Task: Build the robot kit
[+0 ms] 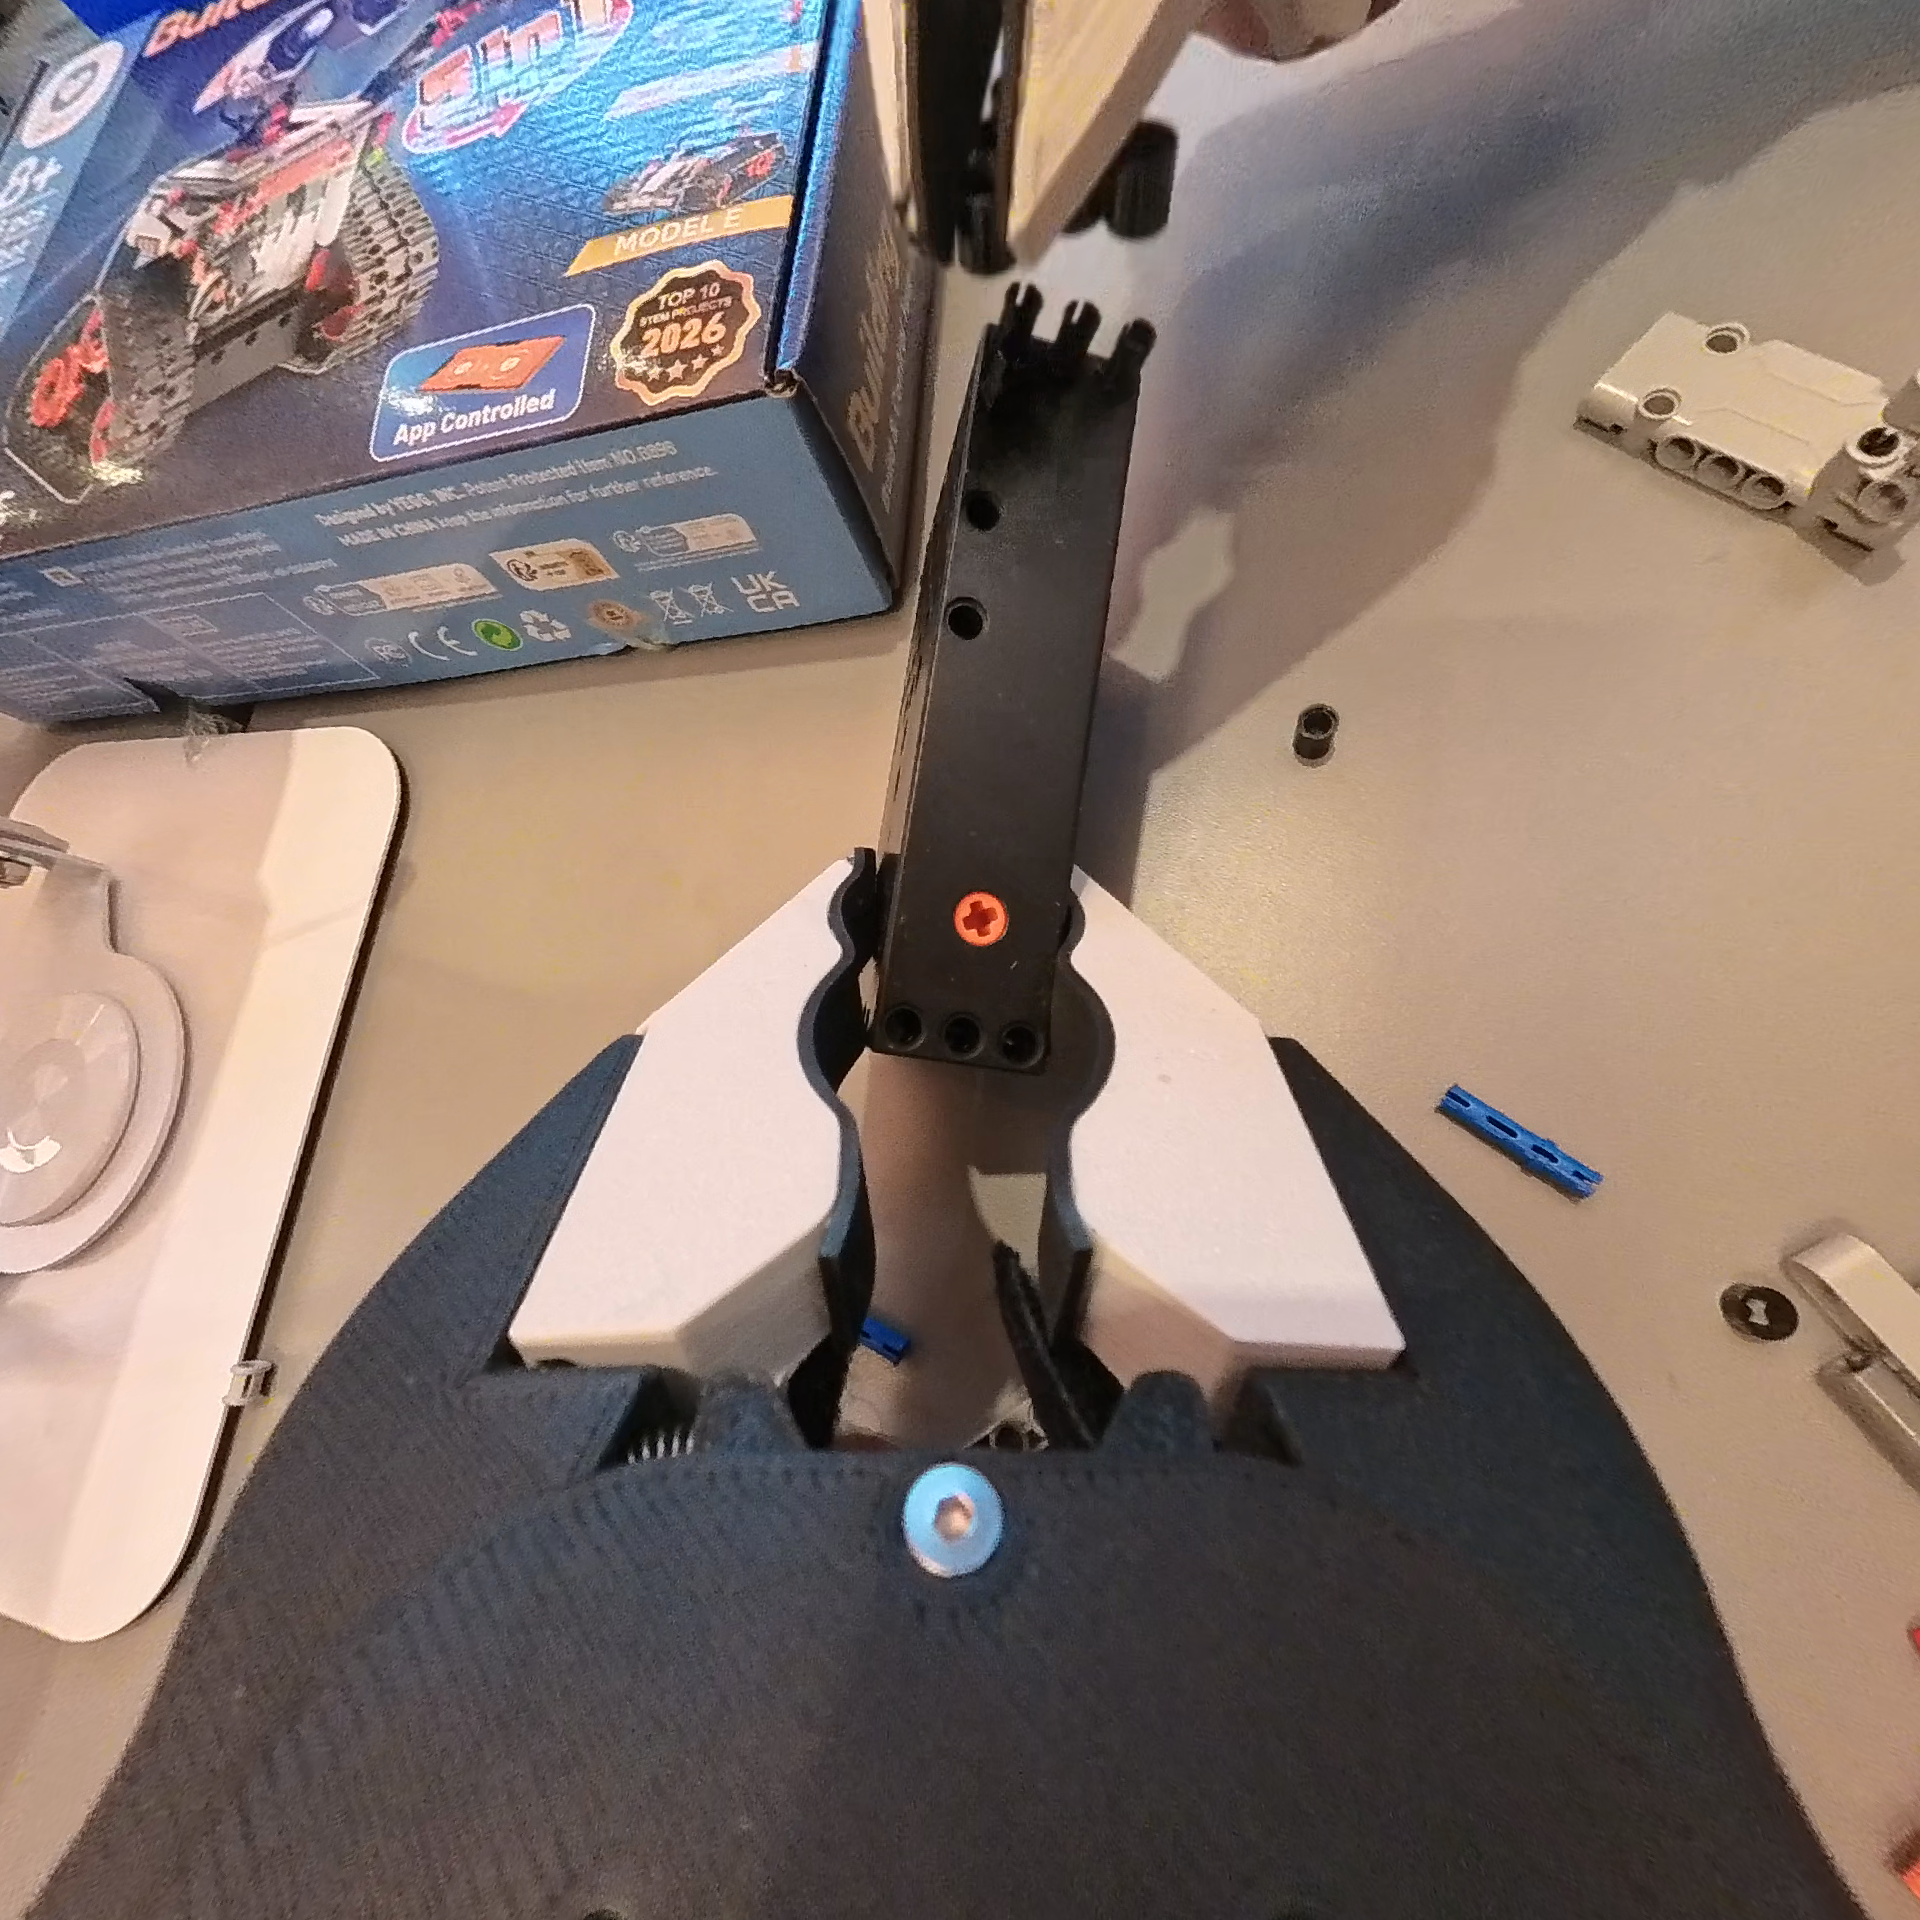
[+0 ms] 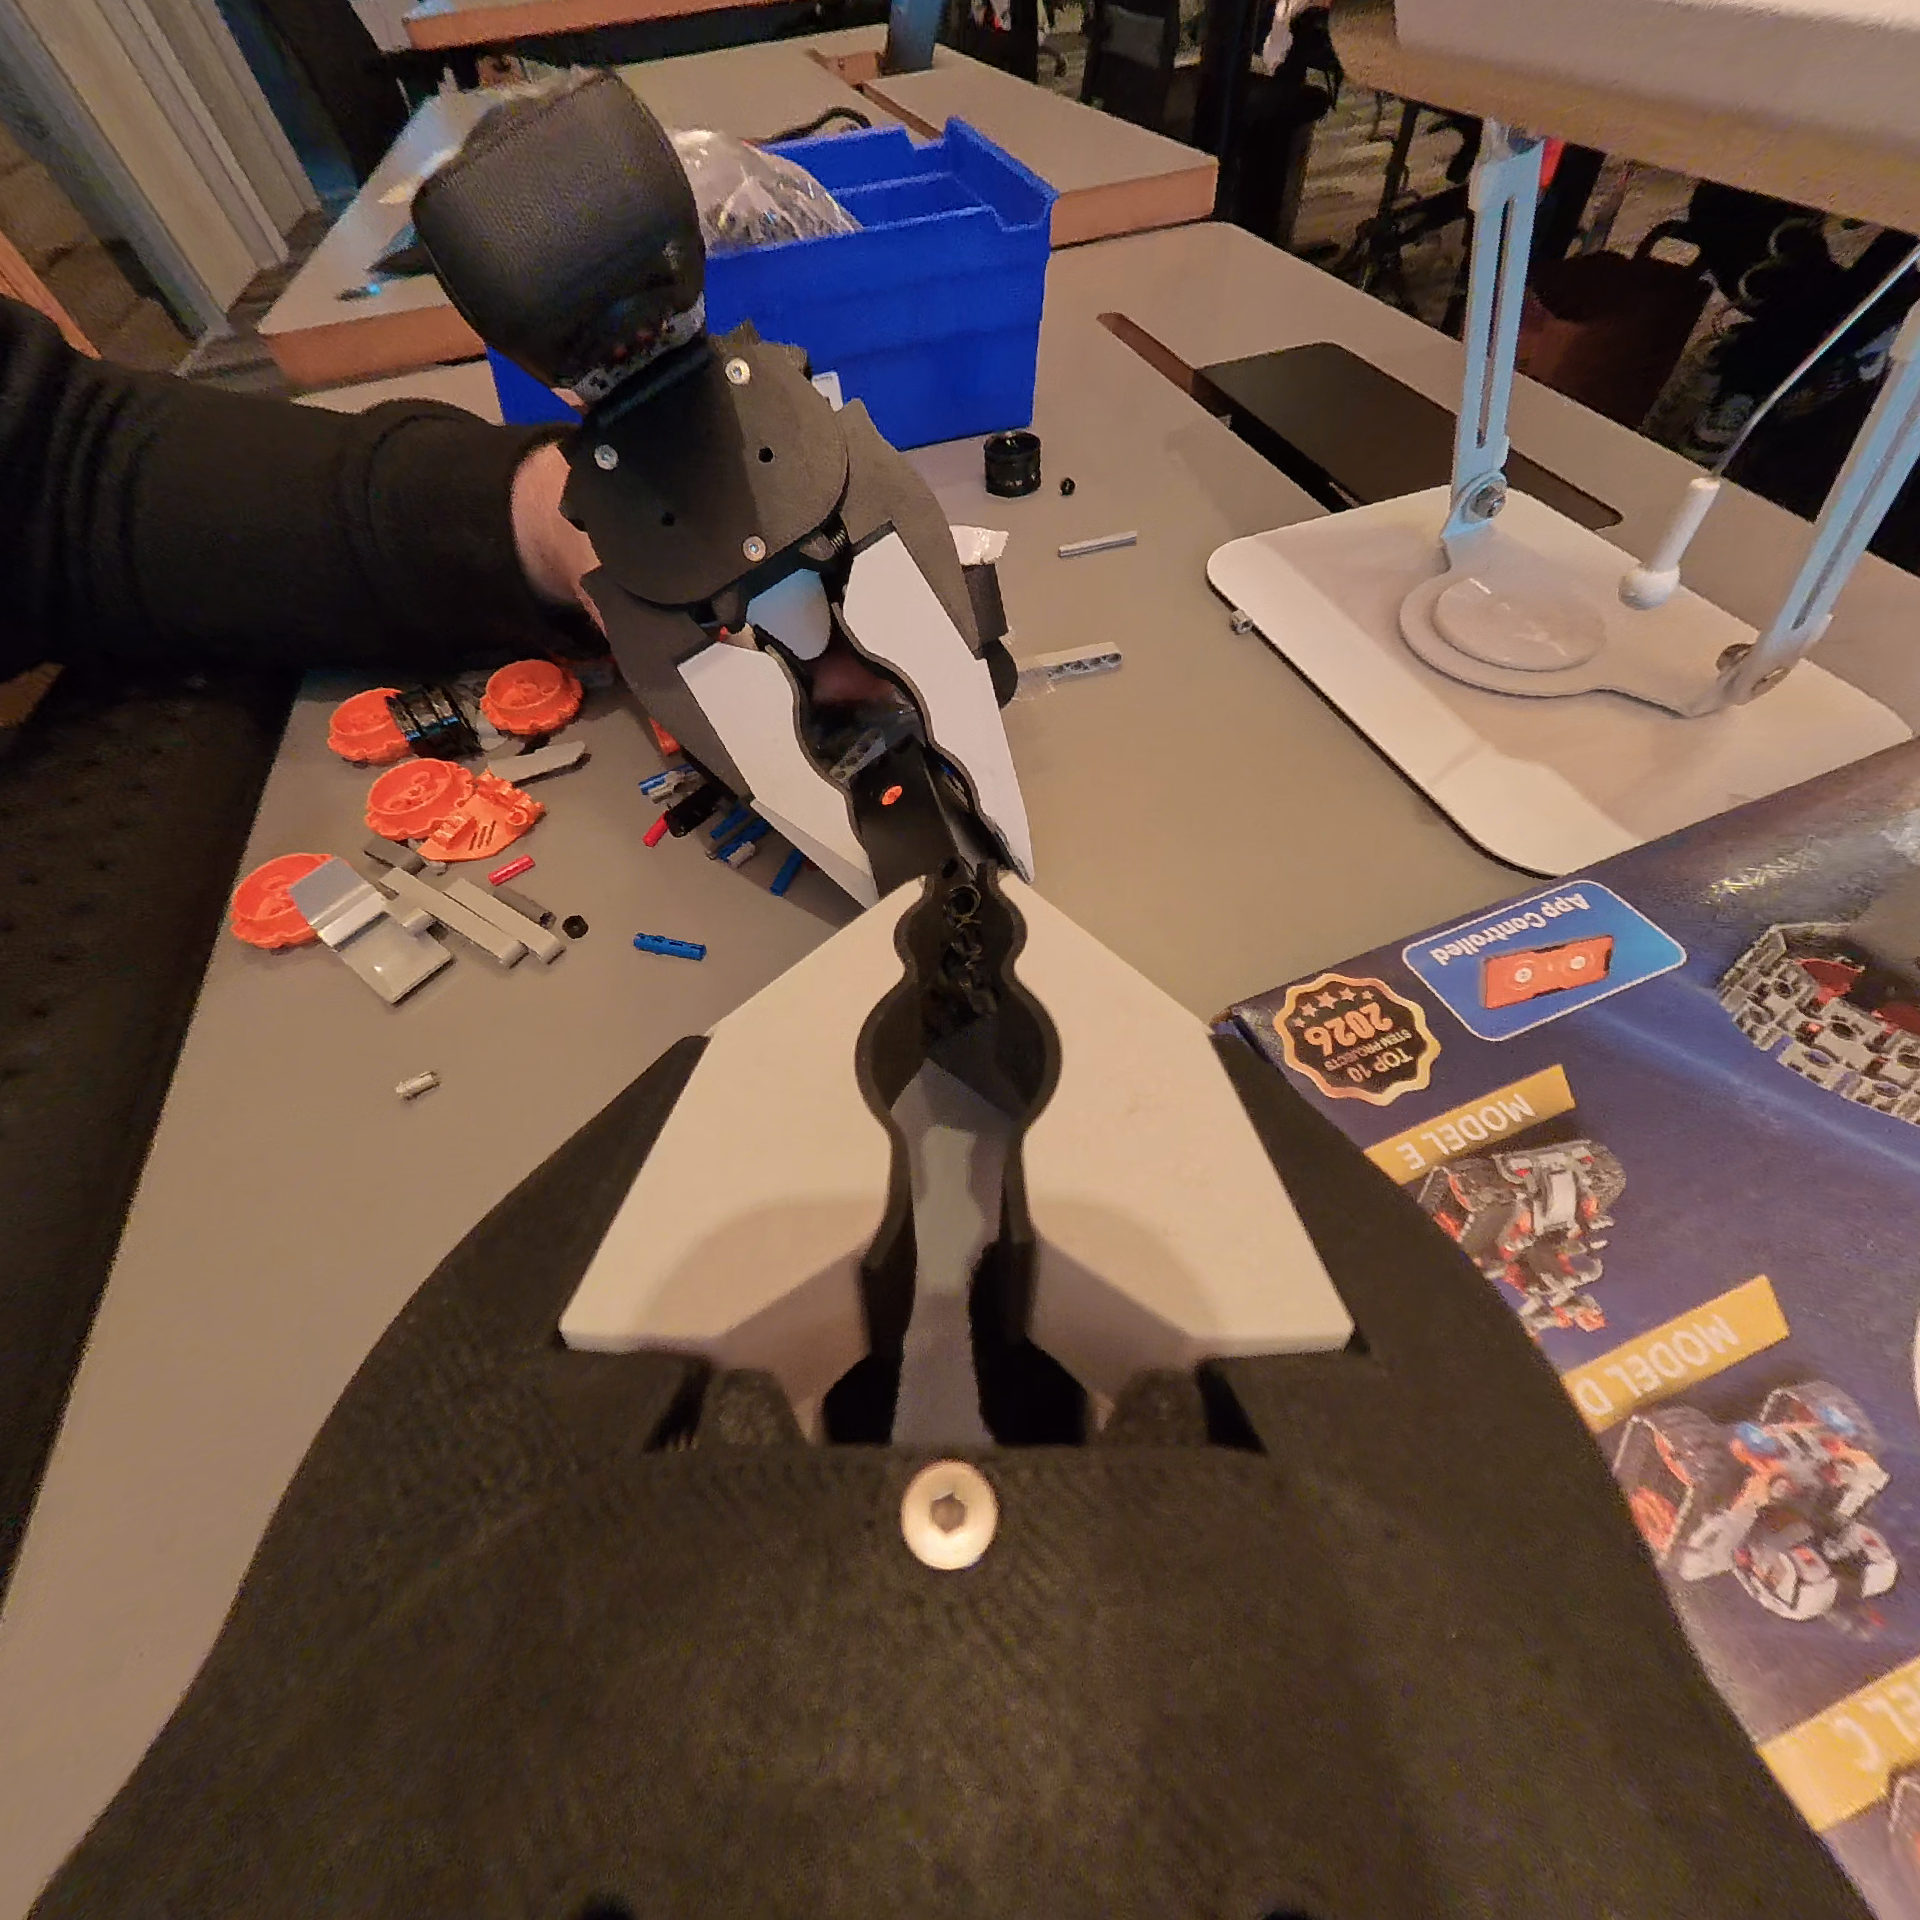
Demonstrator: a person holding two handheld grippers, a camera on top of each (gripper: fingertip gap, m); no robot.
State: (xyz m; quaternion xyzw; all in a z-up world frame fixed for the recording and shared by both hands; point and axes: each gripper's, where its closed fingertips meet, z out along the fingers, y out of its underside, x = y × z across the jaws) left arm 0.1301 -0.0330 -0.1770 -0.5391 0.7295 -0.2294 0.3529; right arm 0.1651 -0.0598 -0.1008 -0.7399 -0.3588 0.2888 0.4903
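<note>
My left gripper [image 1: 966, 894] is shut on the near end of a long black block [image 1: 1018, 644] with an orange cross-hole [image 1: 981, 918]. It holds the block above the table, pointing away, with black pins [image 1: 1070, 338] at the far end. In the right wrist view, the left gripper [image 2: 940, 862] and the block [image 2: 902, 831] face my right gripper [image 2: 966, 894]. The right gripper's jaws are nearly closed on a small black part [image 2: 961, 961], right at the block's pinned end. The right gripper's tip also shows in the left wrist view [image 1: 997, 239].
A blue toy box [image 1: 416, 312] lies at the left; it also shows in the right wrist view [image 2: 1662, 1247]. A white lamp base [image 2: 1507, 675] stands beyond it. Nearby are orange wheels [image 2: 416, 800], grey beams, blue pins [image 1: 1522, 1141], a grey motor piece [image 1: 1745, 426] and a blue bin [image 2: 894, 270]. A black sleeve [image 2: 208, 520] is at left. My hands' fingertips stand some 9 centimeters from each other. The grey motor piece [image 1: 1745, 426] is about equally far from each gripper, around 15 centimeters.
</note>
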